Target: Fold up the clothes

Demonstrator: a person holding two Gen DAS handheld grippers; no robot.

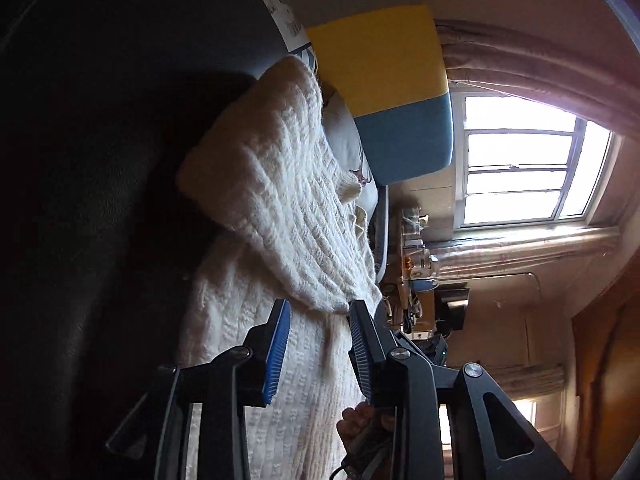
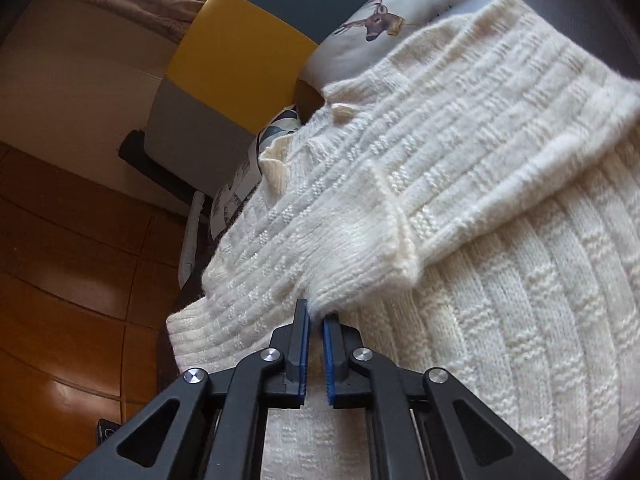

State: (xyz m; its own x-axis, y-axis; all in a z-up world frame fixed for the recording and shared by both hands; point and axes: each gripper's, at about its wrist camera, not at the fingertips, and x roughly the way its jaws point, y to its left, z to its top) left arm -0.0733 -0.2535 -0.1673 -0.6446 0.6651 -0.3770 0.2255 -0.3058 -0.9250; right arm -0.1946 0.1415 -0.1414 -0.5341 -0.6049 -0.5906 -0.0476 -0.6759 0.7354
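Your cream ribbed-knit sweater (image 2: 460,184) lies spread on the dark sofa seat (image 1: 100,160), one sleeve folded across its body.

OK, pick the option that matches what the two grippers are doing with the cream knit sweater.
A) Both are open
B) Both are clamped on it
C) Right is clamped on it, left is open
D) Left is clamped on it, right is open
C: the right gripper has its jaws pinched on an edge of the cream knit sweater, while the left gripper has its jaws spread apart with nothing between them.
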